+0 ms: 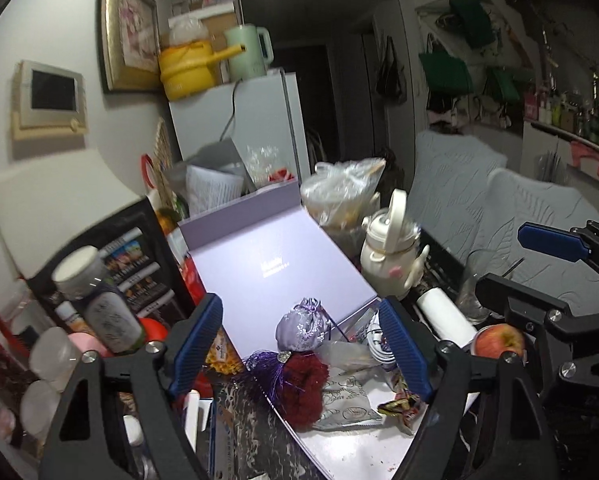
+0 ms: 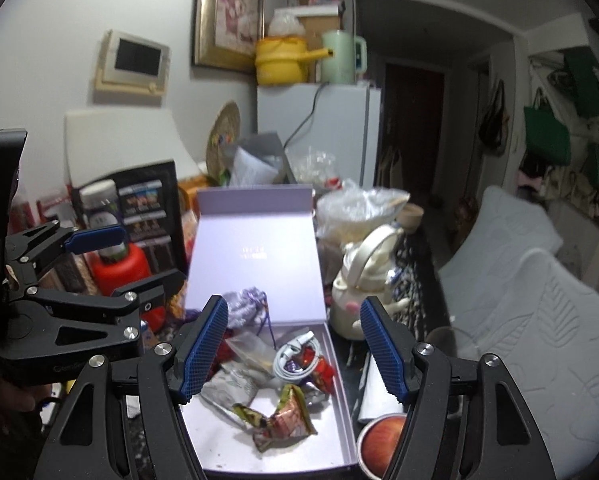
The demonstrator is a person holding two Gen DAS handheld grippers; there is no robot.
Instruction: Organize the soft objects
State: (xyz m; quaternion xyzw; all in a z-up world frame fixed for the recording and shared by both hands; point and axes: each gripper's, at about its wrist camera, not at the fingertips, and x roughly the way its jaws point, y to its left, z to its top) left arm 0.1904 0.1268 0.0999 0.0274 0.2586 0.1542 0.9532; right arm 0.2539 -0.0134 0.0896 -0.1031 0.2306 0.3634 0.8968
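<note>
An open lavender box (image 1: pixel 351 452) (image 2: pixel 339 364) lies on the cluttered table, lid (image 2: pixel 255 256) propped up behind. A lilac drawstring pouch (image 1: pixel 303 326) (image 2: pixel 245 306) sits at its far end. A dark red fluffy item with purple tassels (image 1: pixel 303 384) rests on the box's left edge. Crumpled wrappers (image 2: pixel 283 416) and a coiled white cable (image 2: pixel 293 358) lie inside. My left gripper (image 1: pixel 299 350) is open and empty above the pouch and red item. My right gripper (image 2: pixel 293 350) is open and empty above the box.
A white teapot (image 1: pixel 391 252) (image 2: pixel 363 284), a clear glass (image 1: pixel 469 300), an apple (image 1: pixel 499 340) (image 2: pixel 381 442) and a white roll (image 1: pixel 443 312) stand right of the box. Jars (image 1: pixel 95 296), a red container (image 2: pixel 117 268) and a dark package crowd the left. Grey cushions (image 2: pixel 539 308) lie far right.
</note>
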